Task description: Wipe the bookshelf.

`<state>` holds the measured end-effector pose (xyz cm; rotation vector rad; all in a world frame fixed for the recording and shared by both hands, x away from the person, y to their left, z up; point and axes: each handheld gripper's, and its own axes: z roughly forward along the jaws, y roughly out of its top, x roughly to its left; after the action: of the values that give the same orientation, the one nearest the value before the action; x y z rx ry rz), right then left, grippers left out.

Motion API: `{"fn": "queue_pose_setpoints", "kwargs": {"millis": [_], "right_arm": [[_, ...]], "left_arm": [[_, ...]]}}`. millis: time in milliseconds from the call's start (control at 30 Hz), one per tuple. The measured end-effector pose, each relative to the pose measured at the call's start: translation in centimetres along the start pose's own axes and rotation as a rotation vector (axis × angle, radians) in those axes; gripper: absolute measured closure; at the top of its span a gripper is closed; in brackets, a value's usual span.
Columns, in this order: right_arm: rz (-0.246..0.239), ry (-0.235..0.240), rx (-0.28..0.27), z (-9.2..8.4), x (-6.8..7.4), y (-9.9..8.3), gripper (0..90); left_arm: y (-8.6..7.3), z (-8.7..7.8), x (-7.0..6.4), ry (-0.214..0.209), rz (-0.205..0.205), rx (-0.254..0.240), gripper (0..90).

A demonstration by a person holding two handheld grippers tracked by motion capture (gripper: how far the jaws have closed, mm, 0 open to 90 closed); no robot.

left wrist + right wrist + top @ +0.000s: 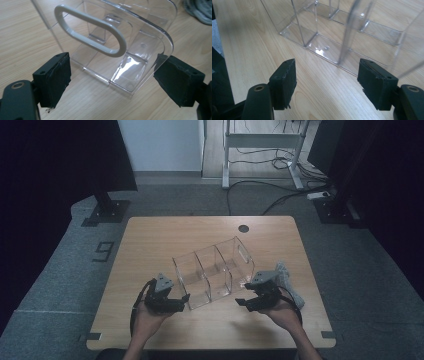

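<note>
A clear plastic organizer (215, 270) with three compartments stands slanted on the wooden table (165, 235). My left gripper (184, 299) is at its near left end. In the left gripper view, that gripper (113, 66) is open, its two pads on either side of the end wall that carries a white oval handle (111, 52). I cannot see the pads pressing on the wall. My right gripper (242, 300) sits by the organizer's near right side. In the right gripper view, that gripper (327, 72) is open over bare wood, with the organizer (324, 47) just ahead.
A grey knitted cloth (287, 280) lies on the table behind my right hand, also seen as the grey cloth (200, 10) beyond the organizer. A round cable hole (243, 228) sits near the table's far edge. Dark stands and floor cables surround the table.
</note>
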<state>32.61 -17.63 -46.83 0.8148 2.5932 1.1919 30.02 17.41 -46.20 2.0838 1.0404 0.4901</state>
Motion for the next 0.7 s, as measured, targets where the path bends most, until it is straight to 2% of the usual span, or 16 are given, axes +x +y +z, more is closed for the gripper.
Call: {"fn": "queue_pose_setpoints", "kwargs": {"millis": [133,267,367,533,600,667,700], "right_arm": [[0.013,-0.01,-0.011,-0.5,-0.4,-0.2,30.3],[0.021,-0.021,-0.016,-0.9,-0.9,-0.4,30.3],[0.033,-0.038,-0.025,-1.3,-1.2,-0.4,30.3],[0.053,-0.065,-0.048,-2.0,-1.7,-0.5,30.4],[0.066,-0.075,-0.057,-2.3,-2.0,-0.6,30.4],[0.086,-0.089,-0.06,-2.4,-2.3,-0.7,29.9],[0.092,-0.093,-0.061,-2.4,-2.5,-0.8,29.8]], "left_arm": [[-0.1,-0.1,0.7,0.023,-0.012,0.002,16.0],[0.2,-0.1,1.0,0.03,-0.014,-0.012,25.5],[0.6,0.0,0.6,0.019,0.004,-0.027,35.8],[1.4,0.3,-0.1,0.003,0.021,-0.038,46.9],[1.5,0.5,-0.1,0.016,0.026,-0.024,51.4],[1.5,0.6,0.2,-0.011,0.005,-0.021,54.3],[1.4,0.6,0.2,-0.012,-0.002,-0.027,55.3]]}}
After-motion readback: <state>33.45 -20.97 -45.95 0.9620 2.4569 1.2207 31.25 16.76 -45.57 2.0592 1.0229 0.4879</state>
